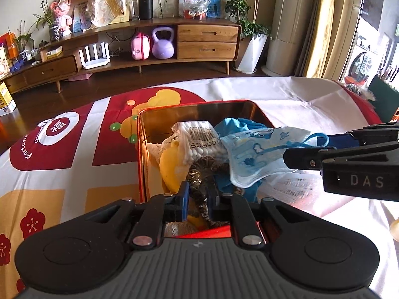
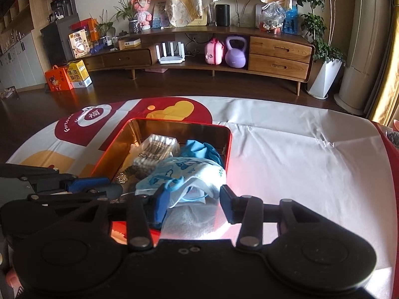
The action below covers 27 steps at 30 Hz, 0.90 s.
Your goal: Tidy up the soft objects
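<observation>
Surface: patterned tablecloth
Tin: swab pack, blue cloth
Left gripper: pinching rope
Right gripper: spread, mask between

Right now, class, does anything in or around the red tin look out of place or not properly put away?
Yes. The blue patterned face mask is not fully inside the red tin: it drapes over the near rim onto the tablecloth, an ear loop sticking out by the right gripper, whose jaws stand apart.
</observation>
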Available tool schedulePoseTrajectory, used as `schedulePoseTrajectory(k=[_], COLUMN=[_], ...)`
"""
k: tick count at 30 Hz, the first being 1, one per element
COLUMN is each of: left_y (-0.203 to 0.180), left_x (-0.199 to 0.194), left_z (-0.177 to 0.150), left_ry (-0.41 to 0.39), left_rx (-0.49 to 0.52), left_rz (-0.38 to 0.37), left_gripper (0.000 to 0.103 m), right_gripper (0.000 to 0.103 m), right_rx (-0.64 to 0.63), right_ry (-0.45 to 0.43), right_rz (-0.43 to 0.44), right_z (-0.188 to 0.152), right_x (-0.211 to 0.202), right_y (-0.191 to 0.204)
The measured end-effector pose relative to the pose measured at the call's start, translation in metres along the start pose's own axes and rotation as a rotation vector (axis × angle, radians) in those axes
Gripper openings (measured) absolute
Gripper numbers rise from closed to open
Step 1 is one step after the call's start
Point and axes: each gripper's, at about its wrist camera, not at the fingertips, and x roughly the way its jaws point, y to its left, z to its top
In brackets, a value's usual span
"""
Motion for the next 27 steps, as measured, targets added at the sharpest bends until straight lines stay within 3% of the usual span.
schedulePoseTrajectory(k=[7, 21, 23, 25, 27], left_y=[-0.003, -0.009, -0.009, -0.008, -0.007], left_x=[-0.023, -0.066, -0.075, -0.084, -0.093], left_z=[-0.002, -0.013, -0.015, -0.017, -0.020], left_ry=[-0.024, -0.056, -0.066, -0.081, -0.103], left_rx=[-0.003, 0.003, -0.007, -0.021, -0.028], left_rz=[-0.011, -0.017, -0.025, -0.036, -0.043], left_gripper=[0.014, 0.016, 0.027, 0.060, 0.064], right_gripper=[0.061, 0.067, 0.069, 0.070, 0.071], right_rx=[0.001, -0.014, -0.010, -0.001, -0.002], right_ry=[-0.032, -0.085, -0.098, -0.112, -0.124], right_rz=[0.007, 0.028, 0.035, 0.055, 0.061], right_z=[-0.005, -0.022, -0.026, -0.029, -0.033], right_x=[-0.025, -0.079, -0.088, -0.098, -0.108], right_y=[0.006, 0.012, 0.013, 0.013, 0.015])
